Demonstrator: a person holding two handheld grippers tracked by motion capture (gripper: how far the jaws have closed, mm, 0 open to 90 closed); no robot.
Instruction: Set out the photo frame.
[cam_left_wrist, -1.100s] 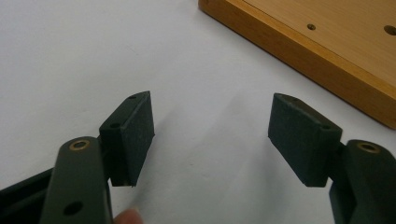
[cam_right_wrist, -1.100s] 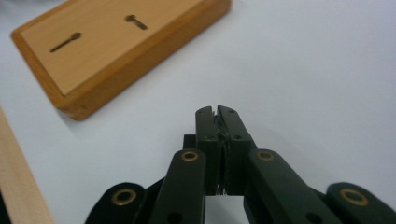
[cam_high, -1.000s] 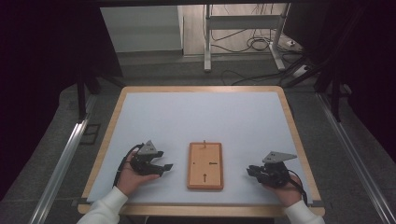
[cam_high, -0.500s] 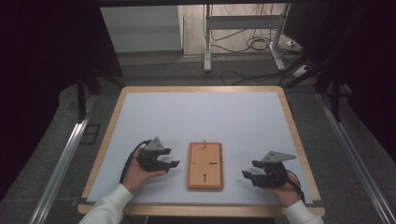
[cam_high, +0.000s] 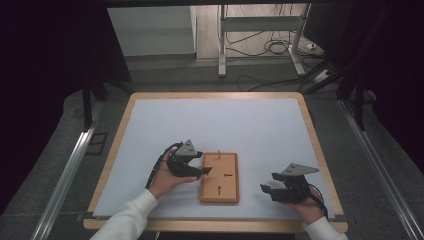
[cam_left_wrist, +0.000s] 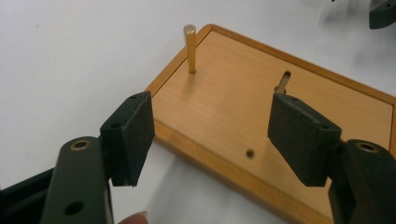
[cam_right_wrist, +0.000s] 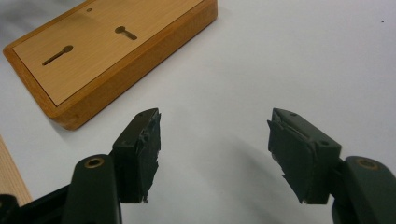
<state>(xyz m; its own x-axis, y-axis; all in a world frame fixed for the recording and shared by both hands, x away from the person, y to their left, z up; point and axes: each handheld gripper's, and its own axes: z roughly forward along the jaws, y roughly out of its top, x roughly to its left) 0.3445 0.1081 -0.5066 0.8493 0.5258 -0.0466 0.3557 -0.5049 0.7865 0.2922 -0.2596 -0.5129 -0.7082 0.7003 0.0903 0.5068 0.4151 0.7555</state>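
Note:
A small wooden board (cam_high: 219, 179) lies on the white table mat near the front edge. A thin brass pin (cam_high: 218, 152) stands upright at its far end. My left gripper (cam_high: 202, 165) is open at the board's left edge, its jaws reaching over the wood. In the left gripper view the open left gripper (cam_left_wrist: 210, 135) frames the board (cam_left_wrist: 224, 112), the pin (cam_left_wrist: 190, 46), a keyhole slot (cam_left_wrist: 283, 80) and a small hole (cam_left_wrist: 250, 152). My right gripper (cam_high: 269, 184) is open and empty, a short way right of the board. The right gripper (cam_right_wrist: 215, 149) hovers over bare mat, with the board (cam_right_wrist: 93, 51) ahead.
The white mat (cam_high: 215, 125) covers a wood-rimmed table (cam_high: 118, 140). Beyond the table are a dark floor, cables (cam_high: 270, 47) and a metal stand (cam_high: 222, 45). Metal rails (cam_high: 65, 175) run along both sides.
My left gripper has moved right, from beside the board to over its left edge. The right gripper has shifted slightly left. Both remain open.

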